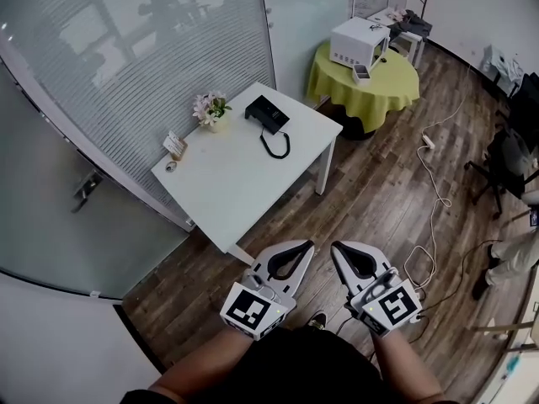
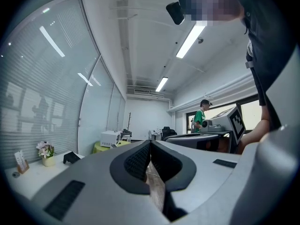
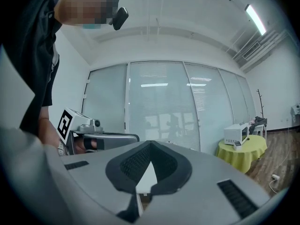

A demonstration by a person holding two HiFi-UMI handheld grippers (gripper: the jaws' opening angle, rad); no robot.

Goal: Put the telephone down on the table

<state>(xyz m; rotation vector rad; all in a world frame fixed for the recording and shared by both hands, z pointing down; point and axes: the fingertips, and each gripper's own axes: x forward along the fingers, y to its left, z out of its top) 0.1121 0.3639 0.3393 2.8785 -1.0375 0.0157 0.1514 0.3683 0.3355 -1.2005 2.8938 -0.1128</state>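
Note:
A black telephone [image 1: 267,113] rests on the white table [image 1: 236,183] near its far corner, its coiled cord [image 1: 276,145] looping toward me. In the left gripper view the telephone [image 2: 71,157] shows small at the left. Both grippers hang close to my body, well short of the table. My left gripper [image 1: 309,245] is shut, tips together, with nothing between its jaws. My right gripper [image 1: 335,246] beside it is also shut and empty. In each gripper view the jaws meet at a point, the left gripper [image 2: 150,142] and the right gripper [image 3: 150,143].
A small pot of flowers [image 1: 210,109], a card stand [image 1: 175,145] and a small round object [image 1: 171,166] sit on the table's left side. A round yellow-clothed table [image 1: 362,78] carries a white appliance [image 1: 359,42]. Cables [image 1: 434,200] trail over the wooden floor. A glass wall [image 1: 126,66] runs behind.

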